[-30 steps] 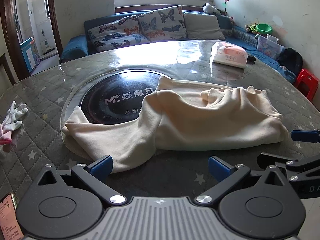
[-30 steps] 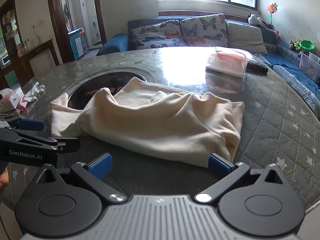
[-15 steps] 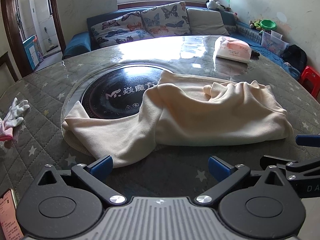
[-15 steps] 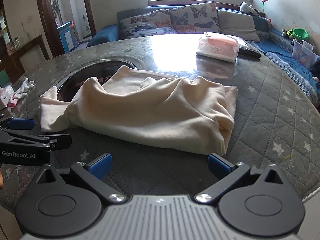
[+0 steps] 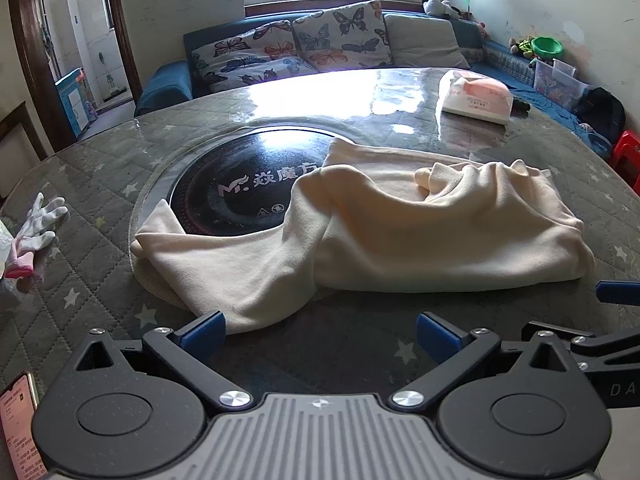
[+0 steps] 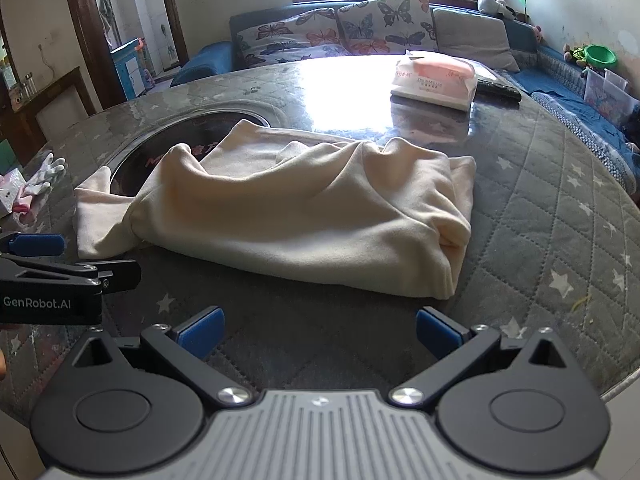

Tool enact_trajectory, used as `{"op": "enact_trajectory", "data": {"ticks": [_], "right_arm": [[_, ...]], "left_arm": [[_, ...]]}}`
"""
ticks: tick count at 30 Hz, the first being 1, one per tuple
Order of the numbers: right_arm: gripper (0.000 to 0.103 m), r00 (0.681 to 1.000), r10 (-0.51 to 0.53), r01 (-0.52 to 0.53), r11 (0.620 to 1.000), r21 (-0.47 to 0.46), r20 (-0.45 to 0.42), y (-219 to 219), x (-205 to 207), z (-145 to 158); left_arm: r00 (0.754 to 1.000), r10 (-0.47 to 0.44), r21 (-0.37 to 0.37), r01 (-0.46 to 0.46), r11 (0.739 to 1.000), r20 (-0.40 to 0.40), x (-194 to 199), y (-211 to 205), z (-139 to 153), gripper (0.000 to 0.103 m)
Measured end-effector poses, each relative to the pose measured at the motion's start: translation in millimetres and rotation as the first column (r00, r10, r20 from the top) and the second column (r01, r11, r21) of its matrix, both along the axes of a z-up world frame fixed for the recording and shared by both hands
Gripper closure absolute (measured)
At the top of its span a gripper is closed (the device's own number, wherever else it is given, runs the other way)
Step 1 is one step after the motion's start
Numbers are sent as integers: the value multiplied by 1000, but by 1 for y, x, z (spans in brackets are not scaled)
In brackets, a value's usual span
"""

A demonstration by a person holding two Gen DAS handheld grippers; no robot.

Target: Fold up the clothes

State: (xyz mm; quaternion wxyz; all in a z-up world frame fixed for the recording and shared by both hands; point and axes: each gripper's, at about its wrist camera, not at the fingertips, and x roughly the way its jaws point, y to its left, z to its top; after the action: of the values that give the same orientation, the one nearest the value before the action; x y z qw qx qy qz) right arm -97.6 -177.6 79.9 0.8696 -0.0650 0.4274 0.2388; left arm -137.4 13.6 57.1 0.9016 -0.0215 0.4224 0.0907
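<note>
- Right now I am holding my left tongs [image 5: 318, 330] spread wide and empty, low over the near edge of the worktop [image 5: 92, 280], with the left blue pad [image 5: 204, 330] sitting just beside the near corner of the cream garment [image 5: 400, 240]; whether it is touching the cloth I cannot tell.
- My right tongs [image 6: 318, 328] are also gaping with nothing between the pads, hovering just short of the garment's near hem.
- I am seeing the garment lying rumpled and partly doubled over in the middle of the worktop, its far left part draping onto the black round cooktop [image 5: 240, 200].
- White gloves [image 5: 40, 224] are resting well to the left, and a pink tissue pack [image 6: 436, 80] is sitting beyond the garment.
</note>
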Motion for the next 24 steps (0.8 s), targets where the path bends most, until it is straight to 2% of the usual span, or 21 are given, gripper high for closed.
{"op": "enact_trajectory", "data": {"ticks": [21, 24], "right_arm": [[0, 1000, 11, -11, 1000, 12, -6, 4, 10, 1], [0, 1000, 1, -1, 1000, 25, -8, 3, 13, 2]], "left_arm": [[1000, 4, -12, -4, 1000, -22, 14, 0, 0, 0], [1000, 22, -32, -23, 999, -18, 18, 3, 3, 0]]}}
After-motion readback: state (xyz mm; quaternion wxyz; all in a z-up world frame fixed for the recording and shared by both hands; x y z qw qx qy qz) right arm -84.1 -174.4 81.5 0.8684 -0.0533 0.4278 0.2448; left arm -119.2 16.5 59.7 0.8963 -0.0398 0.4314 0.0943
